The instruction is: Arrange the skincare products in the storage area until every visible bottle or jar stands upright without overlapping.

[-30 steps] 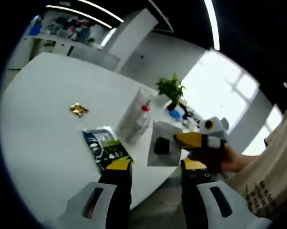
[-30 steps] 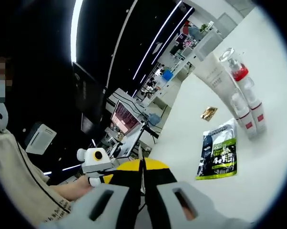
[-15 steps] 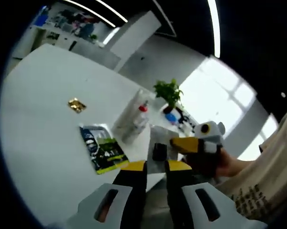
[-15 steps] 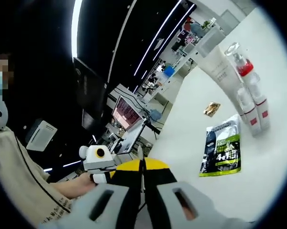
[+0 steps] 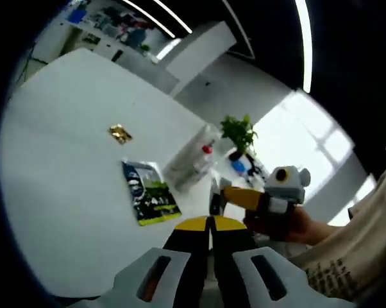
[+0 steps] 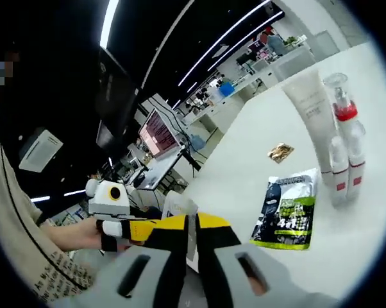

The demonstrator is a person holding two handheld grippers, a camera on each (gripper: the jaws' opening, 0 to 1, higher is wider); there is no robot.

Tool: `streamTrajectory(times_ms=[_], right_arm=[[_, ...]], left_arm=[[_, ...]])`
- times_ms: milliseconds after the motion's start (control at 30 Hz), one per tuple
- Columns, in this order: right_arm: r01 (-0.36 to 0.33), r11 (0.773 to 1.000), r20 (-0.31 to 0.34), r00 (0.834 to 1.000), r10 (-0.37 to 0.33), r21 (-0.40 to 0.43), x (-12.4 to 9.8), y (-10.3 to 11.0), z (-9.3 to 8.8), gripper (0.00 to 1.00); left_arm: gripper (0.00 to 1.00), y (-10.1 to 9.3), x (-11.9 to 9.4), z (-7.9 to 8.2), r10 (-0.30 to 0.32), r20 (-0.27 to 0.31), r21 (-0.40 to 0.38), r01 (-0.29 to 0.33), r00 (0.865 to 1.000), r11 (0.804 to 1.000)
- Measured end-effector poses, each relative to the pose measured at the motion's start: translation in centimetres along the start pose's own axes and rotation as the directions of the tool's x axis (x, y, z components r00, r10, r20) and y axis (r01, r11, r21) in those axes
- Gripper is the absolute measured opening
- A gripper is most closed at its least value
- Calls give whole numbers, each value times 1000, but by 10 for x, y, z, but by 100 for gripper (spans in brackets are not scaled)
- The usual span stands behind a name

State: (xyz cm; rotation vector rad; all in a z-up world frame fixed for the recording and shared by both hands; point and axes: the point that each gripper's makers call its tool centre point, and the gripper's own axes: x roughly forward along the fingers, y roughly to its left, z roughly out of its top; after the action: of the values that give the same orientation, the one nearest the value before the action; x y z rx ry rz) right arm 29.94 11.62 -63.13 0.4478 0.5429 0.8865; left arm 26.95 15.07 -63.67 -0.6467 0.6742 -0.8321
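we see the left gripper (image 5: pixel 210 226) with its yellow-tipped jaws now pressed together; a second ago they stood spread. the right gripper (image 6: pixel 192 224) has its jaws closed flat together, nothing between them. on the white table (image 6: pixel 244 167), one green-and-black sachet (image 6: pixel 285 209) lies flat. just beyond it lie one white tube (image 6: pixel 311 106) and two clear pump bottles (image 6: pixel 344 151) with red bands, on their sides. one small gold packet (image 6: pixel 281 152) sits near the sachet.

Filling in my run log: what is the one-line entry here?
left gripper: shut | right gripper: shut | tube, bottles, sachet: lying on table, untouched
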Motion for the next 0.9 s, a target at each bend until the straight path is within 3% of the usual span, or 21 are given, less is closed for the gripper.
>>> streamTrajectory(times_ms=[267,500,900], right_arm=[[71,989,-98,992,-84,-131,28,-14,-14,4],[88,981,-132,985,-111,-170,44,-23,-24,2],[103,947,-172,972,-161,-305,69,-39,-35,2]], left_arm=[[0,26,-3,-3,83,3,-82,-83,997,993],[0,44,-3,-6,133,-4,-137,-132,991,982],[0,76,4,-9,206,-34,-200,-208,978,957]])
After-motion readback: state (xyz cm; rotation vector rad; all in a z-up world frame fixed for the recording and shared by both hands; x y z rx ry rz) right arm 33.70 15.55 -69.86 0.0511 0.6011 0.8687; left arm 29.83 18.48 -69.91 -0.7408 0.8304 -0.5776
